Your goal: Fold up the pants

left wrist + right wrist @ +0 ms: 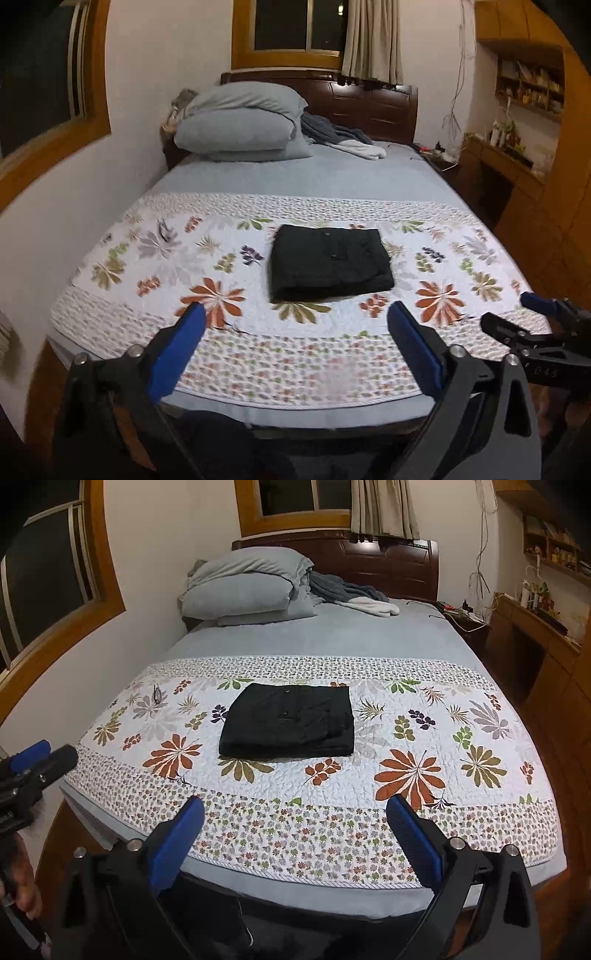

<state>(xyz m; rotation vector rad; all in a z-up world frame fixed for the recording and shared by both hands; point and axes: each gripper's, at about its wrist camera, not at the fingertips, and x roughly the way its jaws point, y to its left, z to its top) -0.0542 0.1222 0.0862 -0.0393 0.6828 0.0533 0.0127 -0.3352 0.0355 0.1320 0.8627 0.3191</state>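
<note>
The black pants (pixel 328 260) lie folded into a compact rectangle on the floral quilt (pixel 166 258), near the middle of the bed; they also show in the right wrist view (pixel 290 720). My left gripper (pixel 295 314) is open and empty, held back over the foot of the bed, short of the pants. My right gripper (pixel 295 808) is open and empty too, also back at the foot edge. The right gripper shows at the right edge of the left wrist view (pixel 532 314), and the left gripper shows at the left edge of the right wrist view (pixel 33 760).
Grey pillows (pixel 240 125) and a crumpled blanket (pixel 343 138) lie at the headboard end. A wall runs along the bed's left side. A wooden desk and shelves (pixel 517 155) stand to the right. A pair of glasses (pixel 157 694) lies on the quilt's left part.
</note>
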